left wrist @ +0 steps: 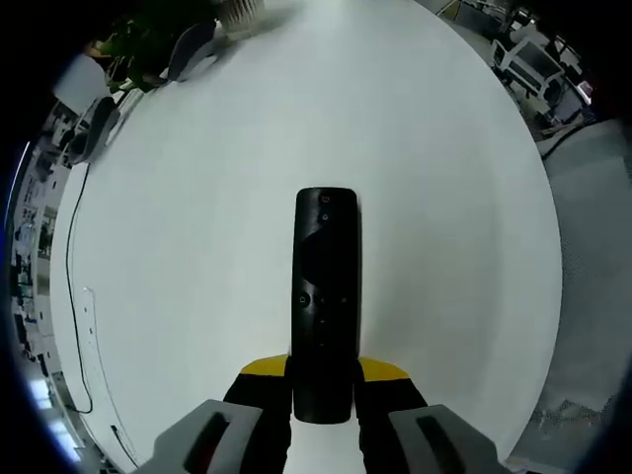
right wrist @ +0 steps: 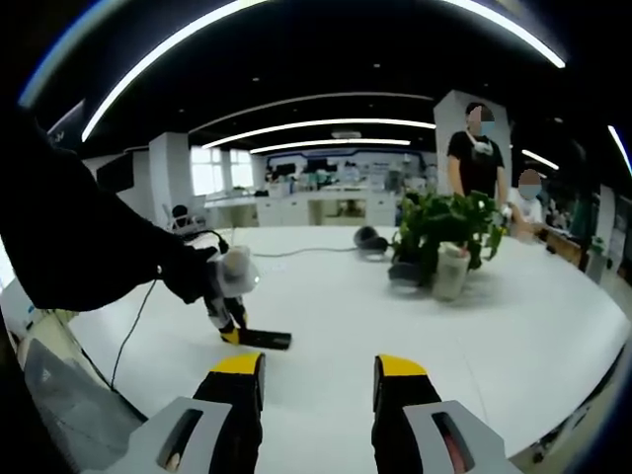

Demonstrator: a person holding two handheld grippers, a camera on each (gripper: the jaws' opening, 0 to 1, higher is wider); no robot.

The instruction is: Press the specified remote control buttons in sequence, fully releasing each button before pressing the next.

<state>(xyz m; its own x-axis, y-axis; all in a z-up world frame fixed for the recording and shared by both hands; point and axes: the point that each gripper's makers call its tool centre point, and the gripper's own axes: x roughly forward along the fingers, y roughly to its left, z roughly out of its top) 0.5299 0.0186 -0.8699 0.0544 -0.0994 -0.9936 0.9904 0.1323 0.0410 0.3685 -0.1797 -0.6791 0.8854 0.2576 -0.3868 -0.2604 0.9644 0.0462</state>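
A black remote control [left wrist: 326,296] lies lengthwise on the white table [left wrist: 444,197], its red power button at the far end. My left gripper [left wrist: 324,383] is shut on the remote's near end, a yellow-tipped jaw on each side. In the right gripper view the same left gripper [right wrist: 229,318] appears at left, held by a black-sleeved arm [right wrist: 79,247], with the remote [right wrist: 267,340] sticking out flat along the table. My right gripper [right wrist: 318,380] hovers above the table, open, with nothing between its yellow-tipped fingers [right wrist: 237,367], a short way from the remote.
A potted plant [right wrist: 449,237] and headphones [right wrist: 370,240] sit further along the table; they also appear as the plant [left wrist: 148,39] and headphones [left wrist: 193,49]. A dark cable [left wrist: 71,247] runs along the table's left edge. Two people [right wrist: 479,148] stand behind the plant.
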